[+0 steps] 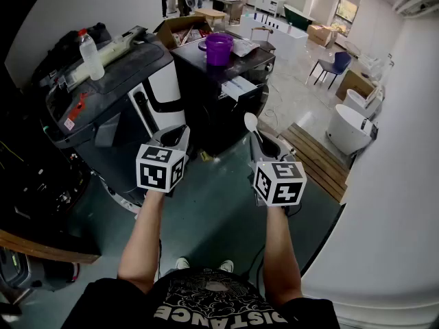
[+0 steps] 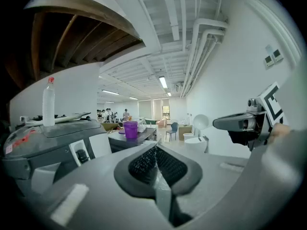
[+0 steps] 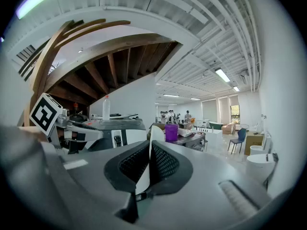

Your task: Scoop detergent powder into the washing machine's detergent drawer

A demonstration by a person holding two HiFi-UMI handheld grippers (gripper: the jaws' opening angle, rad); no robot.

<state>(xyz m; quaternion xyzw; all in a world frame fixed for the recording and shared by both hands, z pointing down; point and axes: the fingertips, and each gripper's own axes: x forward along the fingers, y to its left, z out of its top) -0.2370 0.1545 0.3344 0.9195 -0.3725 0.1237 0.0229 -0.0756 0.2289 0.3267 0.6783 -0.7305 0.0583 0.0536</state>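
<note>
My right gripper (image 1: 260,141) is shut on the handle of a white spoon (image 1: 251,121), whose bowl sticks up past the fingertips and looks empty. In the right gripper view the spoon (image 3: 154,133) stands between the pads (image 3: 165,163). My left gripper (image 1: 178,133) is shut with nothing in it, its pads (image 2: 144,163) pressed together. Both hang side by side in front of the washing machine (image 1: 113,81), a little apart from it. A purple tub (image 1: 219,49) stands on the dark table (image 1: 257,55) beyond. I see no open detergent drawer.
A clear plastic bottle (image 1: 90,53) with a red cap stands on the washing machine's top. White bathtubs (image 1: 348,129) and a blue chair (image 1: 335,65) stand to the right. A wooden pallet (image 1: 315,157) lies on the floor. People stand far back.
</note>
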